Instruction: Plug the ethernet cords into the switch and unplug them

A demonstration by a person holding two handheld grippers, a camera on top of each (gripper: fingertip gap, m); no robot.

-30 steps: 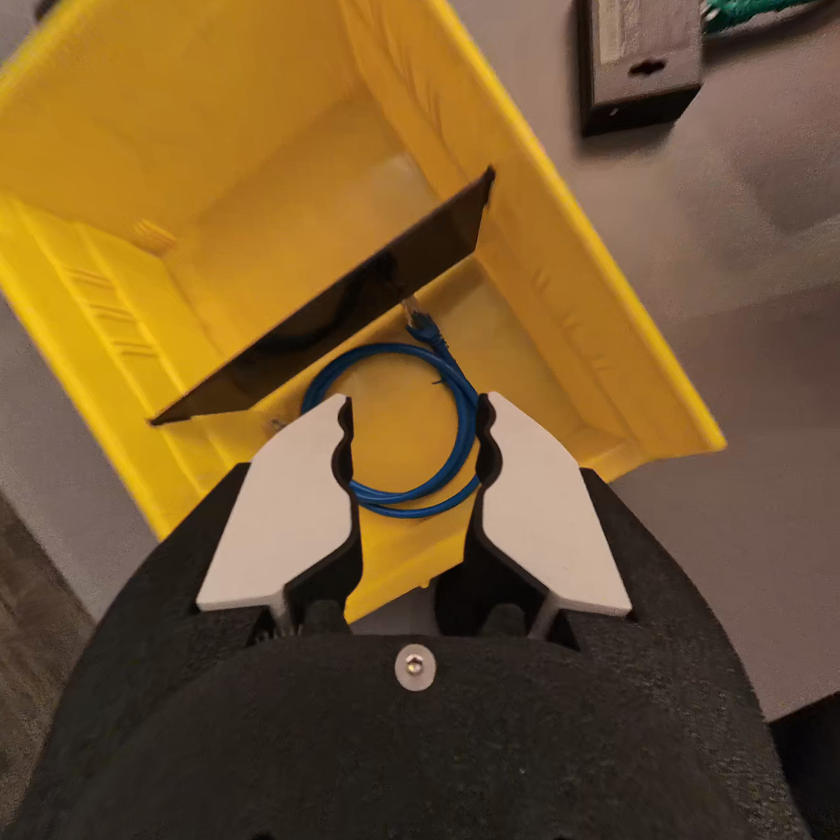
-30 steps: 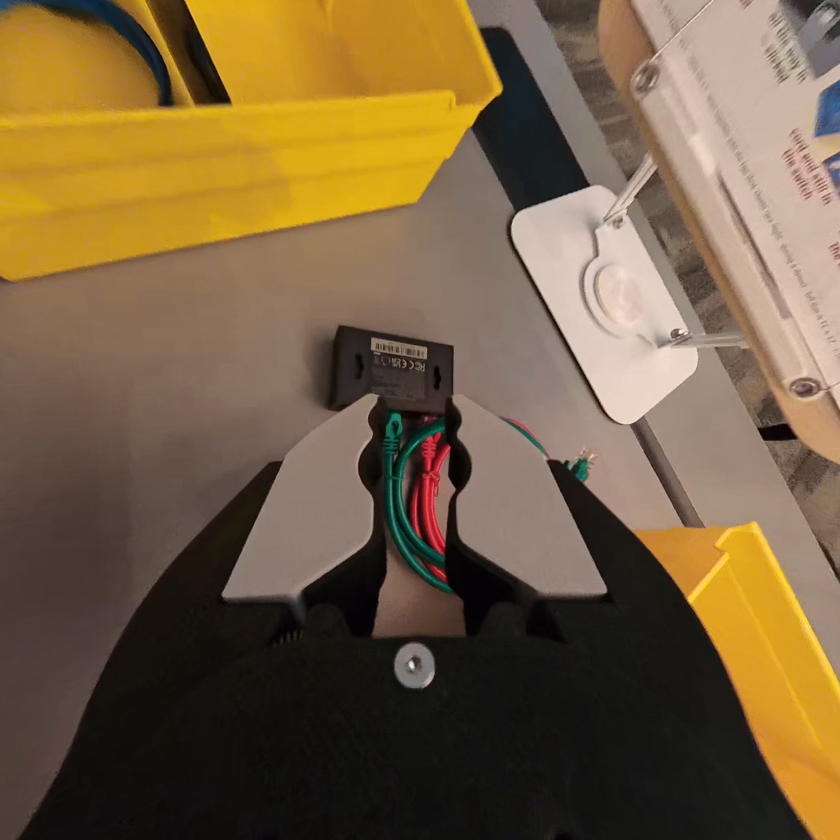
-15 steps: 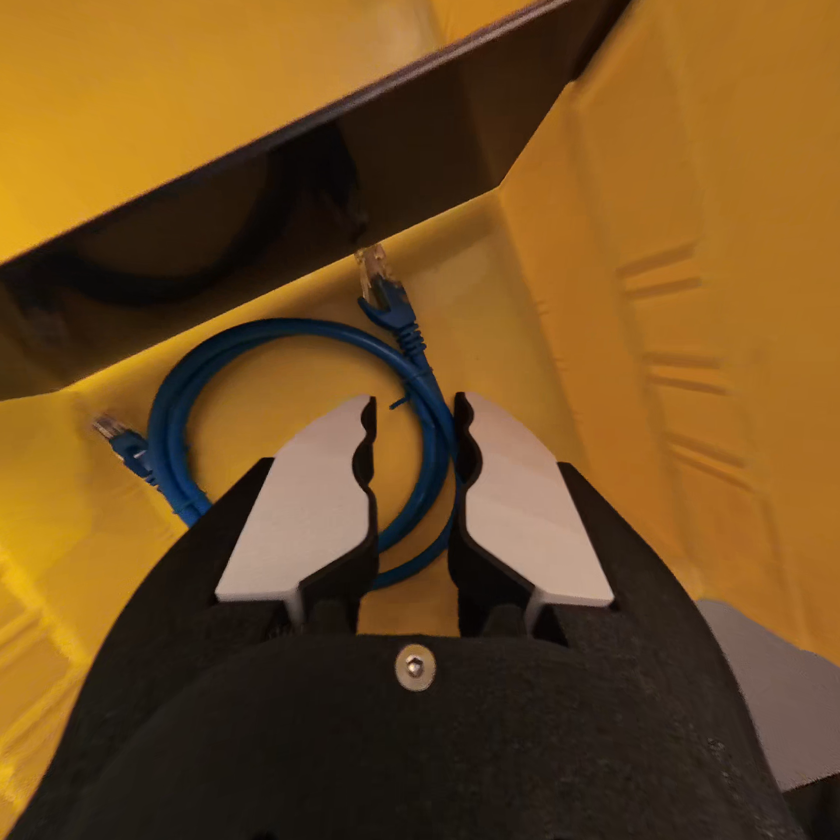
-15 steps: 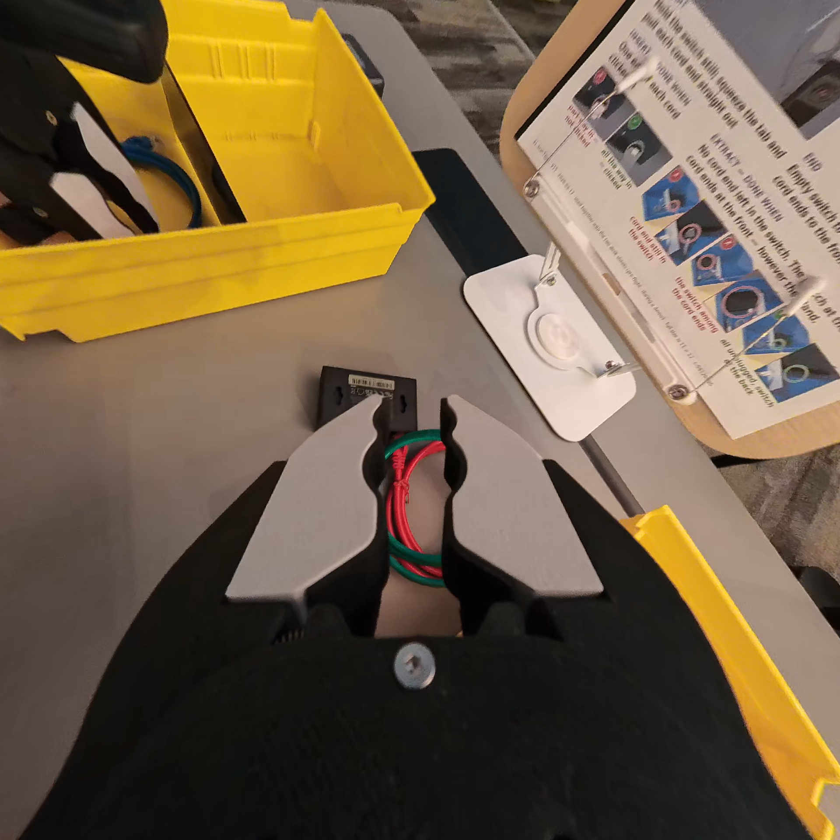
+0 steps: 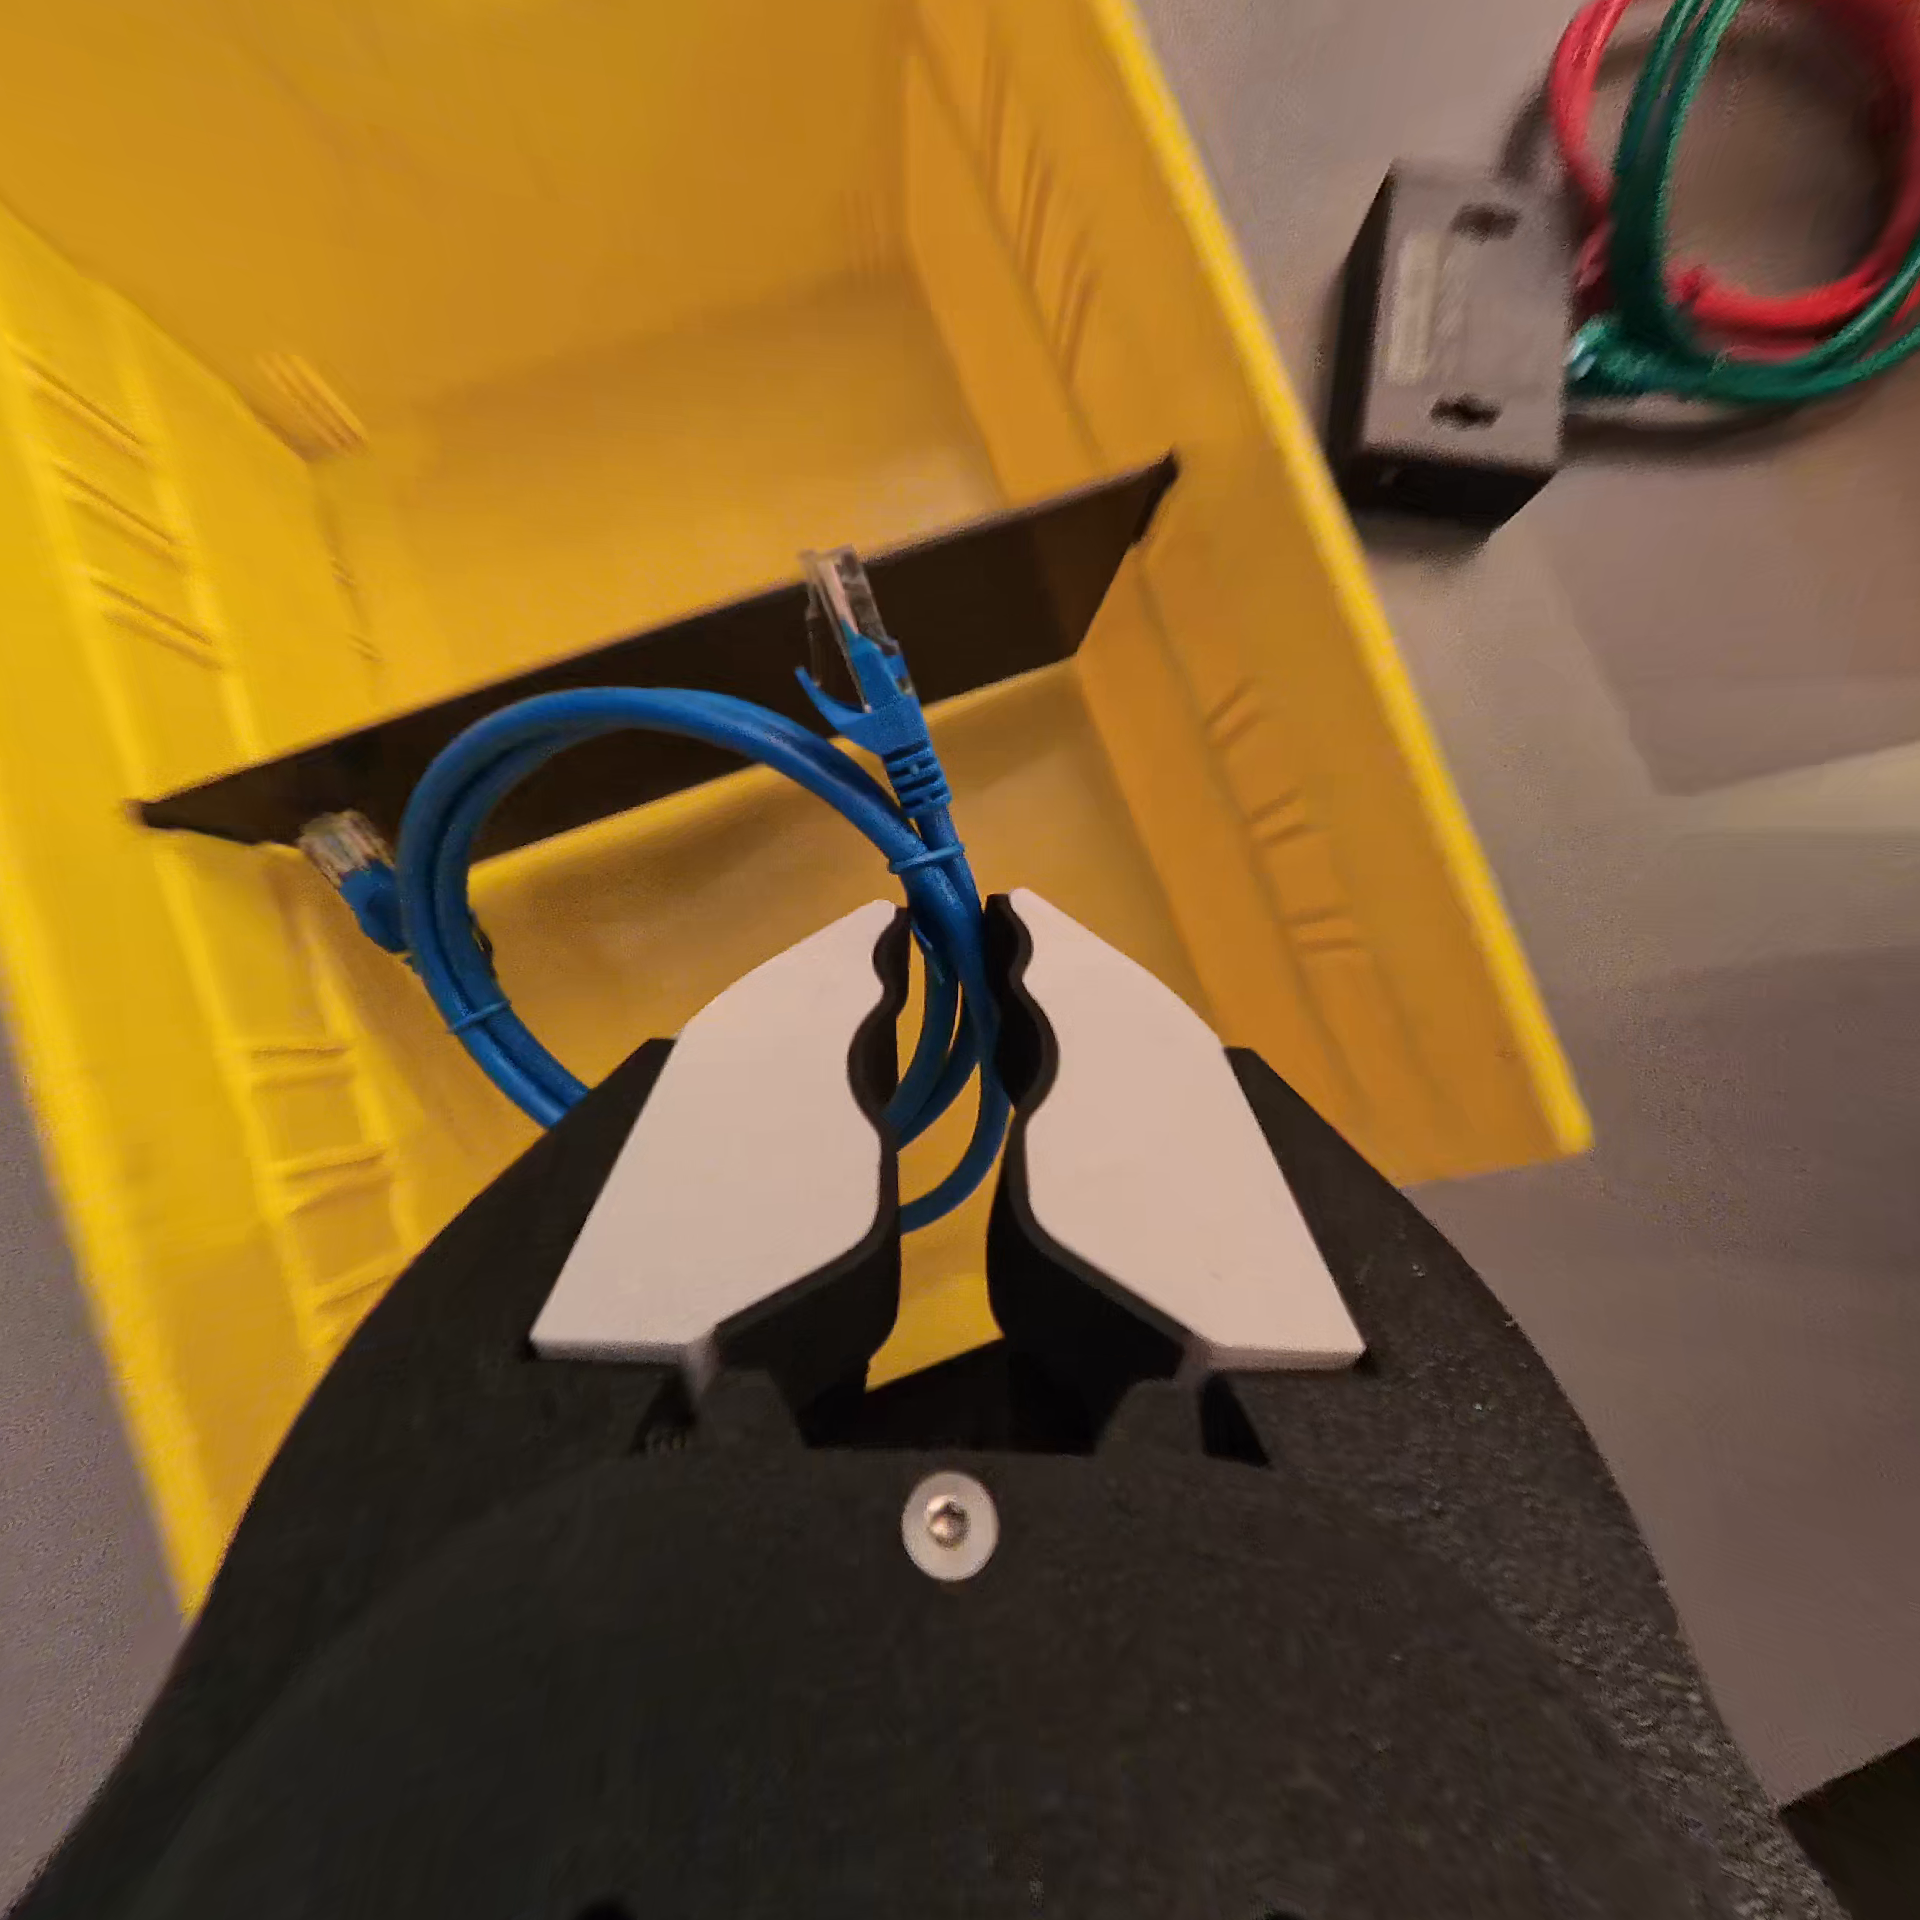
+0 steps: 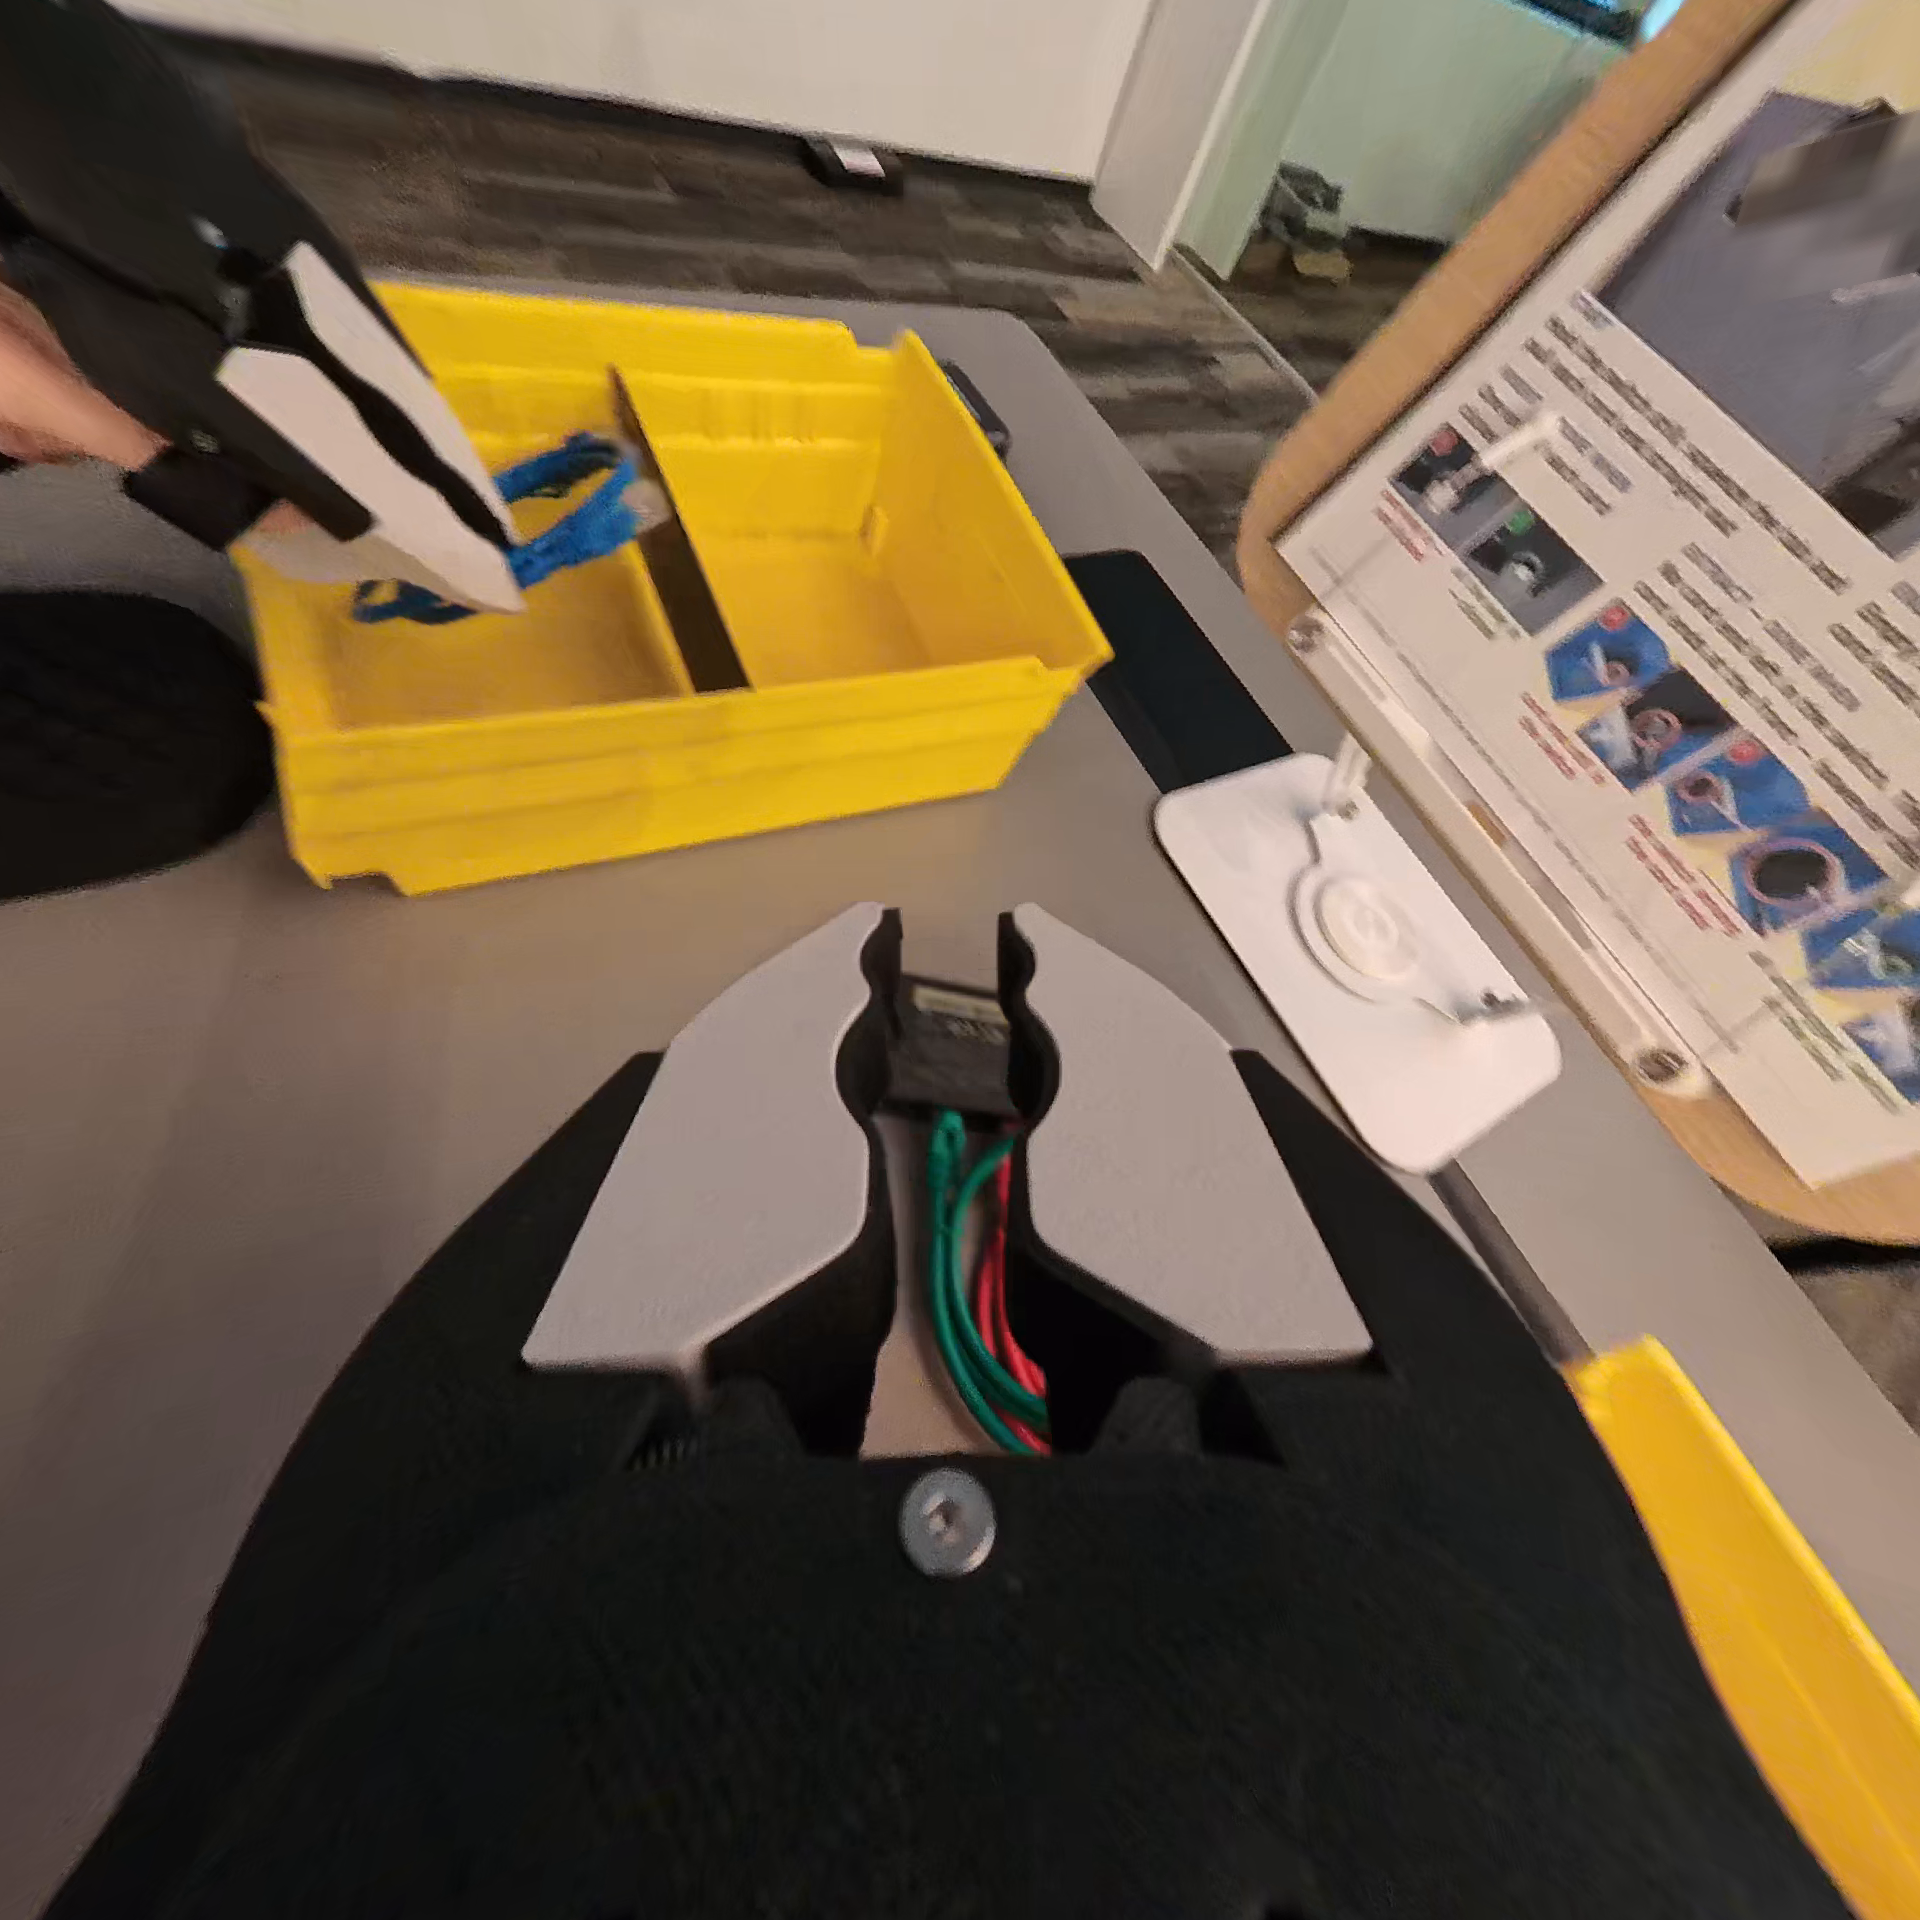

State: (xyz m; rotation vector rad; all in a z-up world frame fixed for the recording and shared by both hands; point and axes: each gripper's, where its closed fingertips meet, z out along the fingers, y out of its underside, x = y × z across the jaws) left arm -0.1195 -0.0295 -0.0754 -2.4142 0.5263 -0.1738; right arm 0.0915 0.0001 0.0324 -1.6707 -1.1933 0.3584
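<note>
While left gripper [image 5: 943, 914] jaws pinch coiled blue cord [image 5: 665, 727] | right gripper [image 6: 948, 920] jaws spread over boxy black switch [image 6: 951, 1049]

Grey table [image 6: 312, 1039], dark patterned carpet [image 6: 644, 208]

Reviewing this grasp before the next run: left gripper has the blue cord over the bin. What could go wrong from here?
1. The left gripper pinches the blue ethernet cord on its tied coil, not by the plug; aiming it at the switch may be awkward.
2. The dangling coil could snag the black divider of the yellow bin.
3. Red cord and green cord crowd the switch's port side.
</note>
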